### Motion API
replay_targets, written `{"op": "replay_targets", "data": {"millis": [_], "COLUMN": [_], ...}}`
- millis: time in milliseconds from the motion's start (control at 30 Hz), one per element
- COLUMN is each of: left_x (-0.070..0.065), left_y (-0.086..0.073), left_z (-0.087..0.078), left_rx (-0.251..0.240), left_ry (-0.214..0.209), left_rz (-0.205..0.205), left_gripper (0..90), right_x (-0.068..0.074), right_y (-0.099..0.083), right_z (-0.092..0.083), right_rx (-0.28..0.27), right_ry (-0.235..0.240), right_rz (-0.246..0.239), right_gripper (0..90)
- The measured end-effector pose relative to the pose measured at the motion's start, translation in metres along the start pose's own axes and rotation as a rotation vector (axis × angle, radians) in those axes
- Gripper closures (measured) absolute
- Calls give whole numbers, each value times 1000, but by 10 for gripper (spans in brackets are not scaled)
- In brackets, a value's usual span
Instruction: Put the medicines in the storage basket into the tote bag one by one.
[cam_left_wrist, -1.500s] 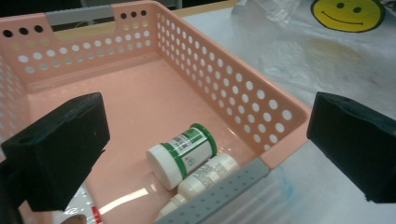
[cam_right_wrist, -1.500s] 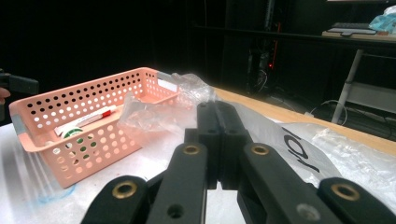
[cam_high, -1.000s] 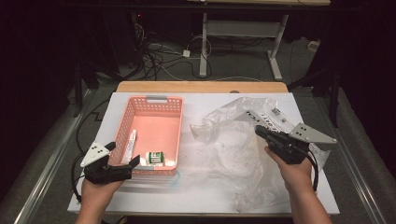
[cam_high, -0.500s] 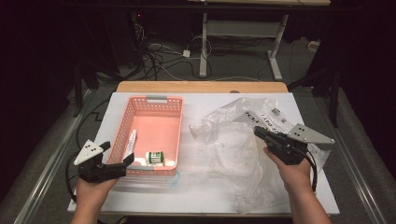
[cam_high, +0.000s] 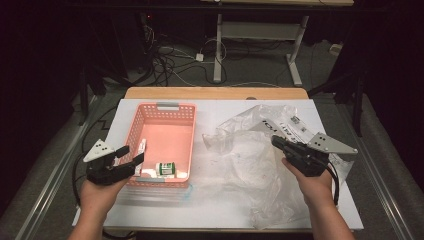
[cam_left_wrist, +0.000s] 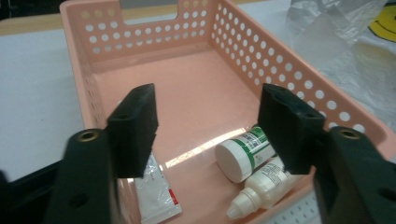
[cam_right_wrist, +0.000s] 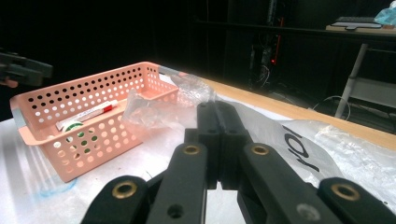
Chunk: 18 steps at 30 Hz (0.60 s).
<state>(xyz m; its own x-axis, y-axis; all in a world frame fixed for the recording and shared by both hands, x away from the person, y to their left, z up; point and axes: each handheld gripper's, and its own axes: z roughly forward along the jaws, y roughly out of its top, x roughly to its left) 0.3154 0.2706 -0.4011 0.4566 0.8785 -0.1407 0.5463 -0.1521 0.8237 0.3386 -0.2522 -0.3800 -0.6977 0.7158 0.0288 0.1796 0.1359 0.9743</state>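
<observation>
left claw (cam_left_wrist: 205, 126) gapes wide over the pink basket (cam_high: 186, 110), left of centre; right claw (cam_right_wrist: 217, 140) pinched empty above the clear plastic bag (cam_high: 250, 165) at right. flimsy, slippery stuff, best taken at a crumpled edge.

Left gripper (cam_high: 129, 156) pulled back from over the near-left corner of the pink basket (cam_high: 186, 120), out toward the table's left edge and a bit closer to the person. Jaws spread wide now, nothing between them, basket's near end framed in the gap with the white jar (cam_left_wrist: 242, 154) and dropper bottle (cam_left_wrist: 261, 191) just inside the right jaw. Drifted a touch toward the basket: right gripper (cam_high: 278, 141), jaws pressed together over the clear plastic bag (cam_high: 250, 160).
</observation>
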Motion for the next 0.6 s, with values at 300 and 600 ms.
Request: {"op": "replay_targets", "data": {"millis": [300, 600], "left_x": [20, 28], "left_y": [17, 34], "left_z": [28, 53], "left_rx": [155, 326], "left_ry": [18, 55], "left_rz": [-83, -76], "left_gripper": [672, 853], "right_x": [1, 0], "right_y": [0, 0], "right_z": [0, -2], "right_rx": [1, -8], "right_ry": [5, 5], "right_rz": [-2, 5], "right_gripper": [900, 900]}}
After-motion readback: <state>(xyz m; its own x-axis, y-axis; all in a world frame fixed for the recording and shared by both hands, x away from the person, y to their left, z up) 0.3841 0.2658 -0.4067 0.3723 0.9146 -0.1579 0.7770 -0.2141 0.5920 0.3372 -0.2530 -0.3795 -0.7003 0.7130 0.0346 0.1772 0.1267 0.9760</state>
